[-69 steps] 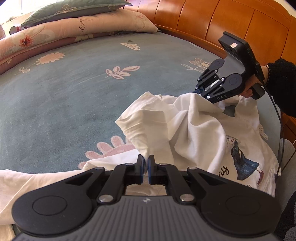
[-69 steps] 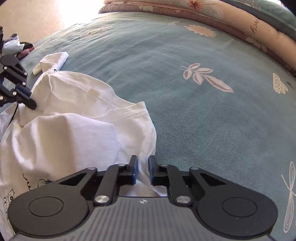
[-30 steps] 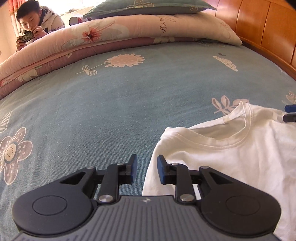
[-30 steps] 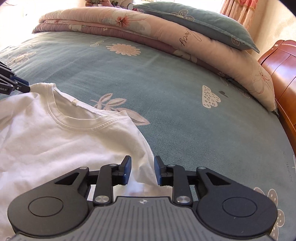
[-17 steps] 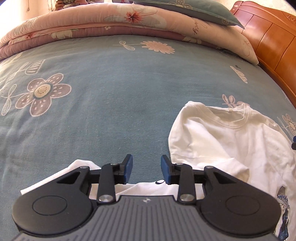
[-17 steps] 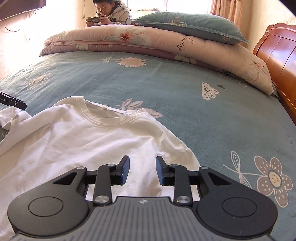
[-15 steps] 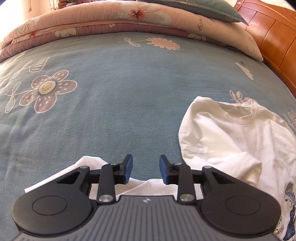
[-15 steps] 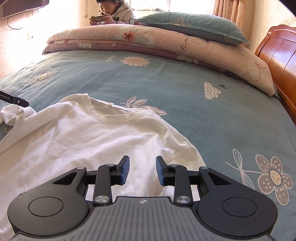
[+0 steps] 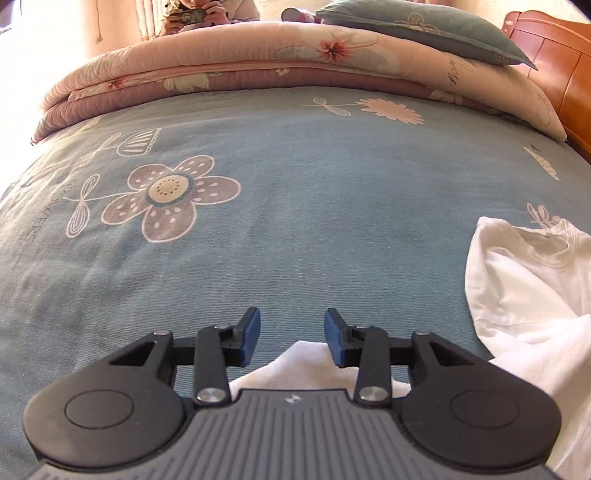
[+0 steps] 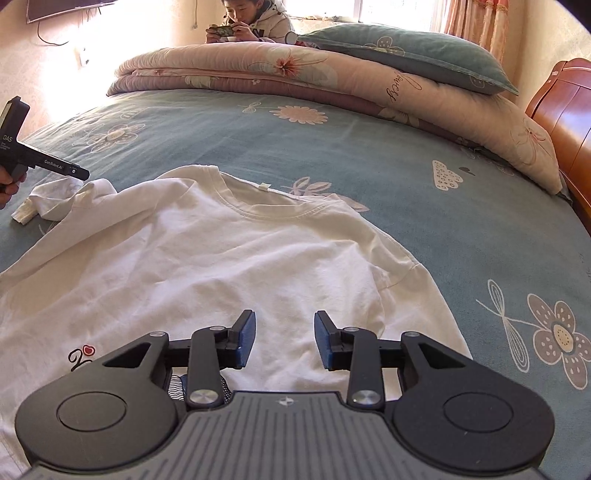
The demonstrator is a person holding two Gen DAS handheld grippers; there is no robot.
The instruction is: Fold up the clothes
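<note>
Left gripper fingers: the left gripper (image 9: 291,338) has its blue pads (image 9: 250,336) standing apart, and the jaws are opening. Nothing is pressed between them; only a white sleeve tip (image 9: 306,360) lies on the bed below the gap.
Right gripper fingers: the right gripper (image 10: 284,338) also has a clear gap between the pads (image 10: 246,338), and the jaws are opening. They hold nothing; the cloth of the shirt is under them, not pinched.
White T-shirt: the white T-shirt (image 10: 207,266) lies spread on the bedspread, front side up, the collar (image 10: 258,206) pointing toward the folded quilt. A small print (image 10: 82,356) shows near its lower part. In the left wrist view the shirt (image 9: 532,280) is at the right edge, a little wrinkled.
Left sleeve: it (image 10: 55,194) is bunched on the side of the shirt away from the headboard, just under the left gripper's body (image 10: 22,151), which a hand (image 10: 7,184) holds.
Bedspread: blue-green with flower patterns (image 9: 295,221), it carries the shirt.
Folded quilt: the pink quilt (image 10: 295,77) lies across the bed beyond the shirt's collar, well apart from it.
Pillow: the grey-green pillow (image 10: 406,55) rests on top of the quilt.
Headboard: the wooden headboard (image 10: 565,110) is beside the quilt's end.
Person: a person (image 10: 251,22) sits behind the quilt and holds a phone.
</note>
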